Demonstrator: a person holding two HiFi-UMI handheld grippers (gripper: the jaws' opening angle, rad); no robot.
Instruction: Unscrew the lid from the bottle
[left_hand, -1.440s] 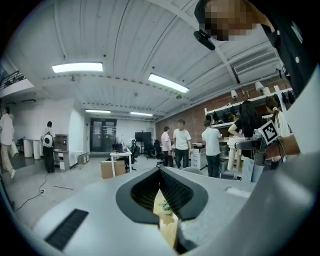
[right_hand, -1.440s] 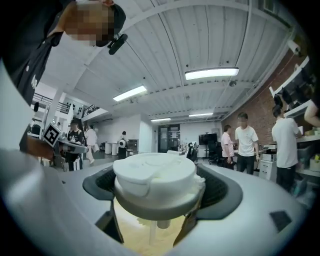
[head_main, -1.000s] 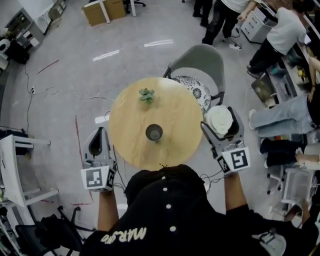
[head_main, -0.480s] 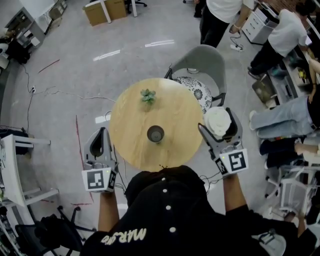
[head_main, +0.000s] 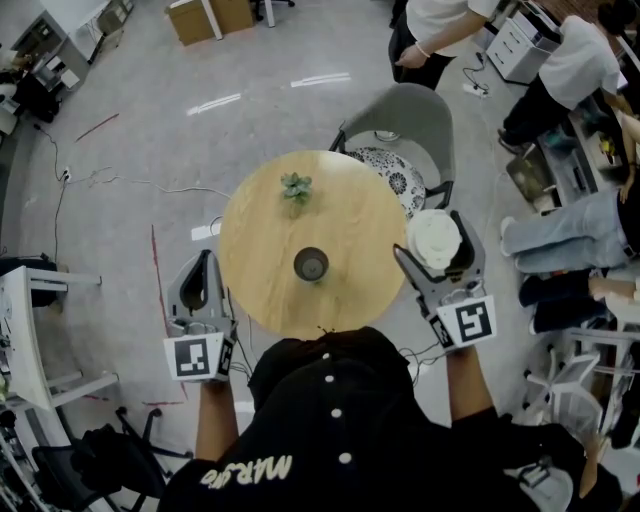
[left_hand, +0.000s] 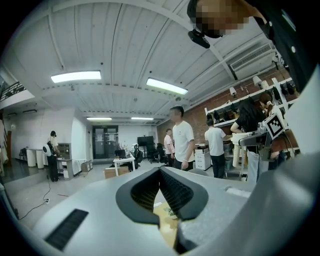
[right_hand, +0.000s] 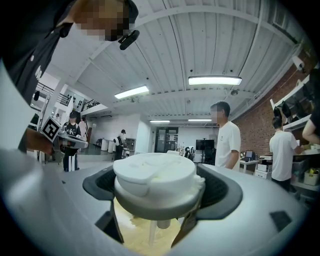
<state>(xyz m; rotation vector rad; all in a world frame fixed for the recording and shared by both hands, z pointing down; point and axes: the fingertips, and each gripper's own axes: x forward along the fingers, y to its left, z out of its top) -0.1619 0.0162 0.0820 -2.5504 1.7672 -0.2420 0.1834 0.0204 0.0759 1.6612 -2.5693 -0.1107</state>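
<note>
A dark open-topped bottle (head_main: 311, 265) stands upright near the middle of the round wooden table (head_main: 258, 228). My right gripper (head_main: 437, 232) hovers off the table's right edge, shut on a white lid (head_main: 436, 241). In the right gripper view the lid (right_hand: 154, 176) fills the gap between the ribbed pads (right_hand: 218, 187), apart from the bottle. My left gripper (head_main: 205, 262) hangs off the table's lower left edge. Its jaws are shut with nothing between them, as the left gripper view (left_hand: 160, 174) shows.
A small green plant (head_main: 295, 188) sits on the far part of the table. Behind it stands a grey chair (head_main: 405, 118) with a patterned cushion (head_main: 392, 178). Several people stand and sit at the back right. Cables lie on the floor at left.
Both grippers stay almost where they were, the right one still holding the lid. A person at the back has walked a little leftward.
</note>
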